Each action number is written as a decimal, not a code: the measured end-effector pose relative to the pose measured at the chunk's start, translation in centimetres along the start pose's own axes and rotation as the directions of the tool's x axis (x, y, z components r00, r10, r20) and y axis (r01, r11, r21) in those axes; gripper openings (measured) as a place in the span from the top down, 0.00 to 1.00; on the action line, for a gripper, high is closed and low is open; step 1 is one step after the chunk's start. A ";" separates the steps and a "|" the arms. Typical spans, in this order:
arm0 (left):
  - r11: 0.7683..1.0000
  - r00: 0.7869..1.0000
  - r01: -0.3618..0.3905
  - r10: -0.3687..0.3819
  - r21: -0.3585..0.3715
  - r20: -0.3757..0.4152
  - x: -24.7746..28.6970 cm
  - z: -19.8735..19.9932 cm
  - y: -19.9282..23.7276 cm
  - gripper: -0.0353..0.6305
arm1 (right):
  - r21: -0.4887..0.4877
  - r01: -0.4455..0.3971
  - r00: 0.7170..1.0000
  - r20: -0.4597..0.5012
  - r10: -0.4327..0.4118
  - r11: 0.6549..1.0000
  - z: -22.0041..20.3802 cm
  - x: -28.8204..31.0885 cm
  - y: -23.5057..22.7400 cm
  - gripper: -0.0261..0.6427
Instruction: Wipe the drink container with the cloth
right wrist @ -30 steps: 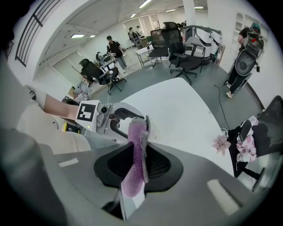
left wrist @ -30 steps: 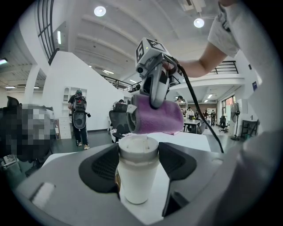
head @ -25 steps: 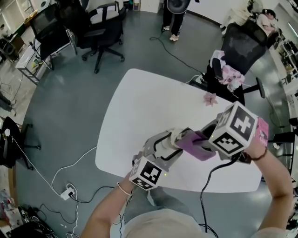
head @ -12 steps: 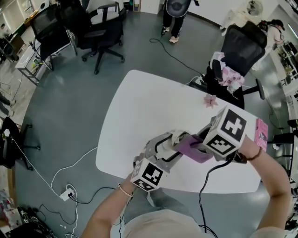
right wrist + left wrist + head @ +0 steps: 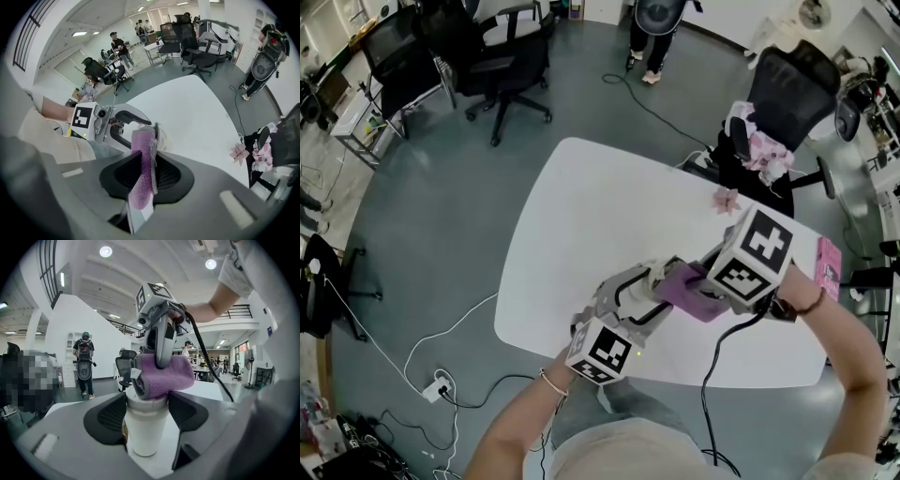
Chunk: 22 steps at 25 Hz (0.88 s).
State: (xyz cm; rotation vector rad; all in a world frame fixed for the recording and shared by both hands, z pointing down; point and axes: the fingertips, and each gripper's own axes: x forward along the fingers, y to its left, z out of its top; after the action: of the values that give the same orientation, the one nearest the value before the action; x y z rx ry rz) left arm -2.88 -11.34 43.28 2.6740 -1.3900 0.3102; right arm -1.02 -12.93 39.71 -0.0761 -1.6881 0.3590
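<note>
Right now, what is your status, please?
Left tongs shut on cup. Right tongs shut on cloth, on cup top. Flower on table, well aside.

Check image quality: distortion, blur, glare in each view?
Head view: sharp, barrel-bent edges, white table evenly lit. Left gripper view: fisheye, dark corners, ceiling lamps blown out, white cup crisp. Right gripper view: fisheye, purple cloth near the lens looks soft.
</note>
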 end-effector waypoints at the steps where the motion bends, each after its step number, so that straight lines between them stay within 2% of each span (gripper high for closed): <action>1: 1.000 1.000 0.001 -0.001 0.000 0.000 0.0 0.0 0.0 0.52 | 0.003 0.000 1.000 0.000 0.000 1.000 0.0 0.0 -0.1 0.85; 10: 1.000 1.000 0.002 -0.002 0.001 0.001 -0.2 -0.1 0.0 0.52 | 0.033 0.008 1.000 0.016 -0.008 0.999 0.6 -0.2 -0.9 0.85; 22: 1.000 1.000 0.006 -0.006 0.000 -0.003 -0.3 0.0 0.1 0.52 | 0.154 0.011 0.995 0.098 -0.026 0.988 0.7 -1.1 -2.6 0.85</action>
State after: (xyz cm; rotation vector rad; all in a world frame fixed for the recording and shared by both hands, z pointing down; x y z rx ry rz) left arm -3.11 -11.16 43.22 2.6762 -1.3806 0.3143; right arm -1.16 -15.78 39.33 0.0727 -1.7529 0.4845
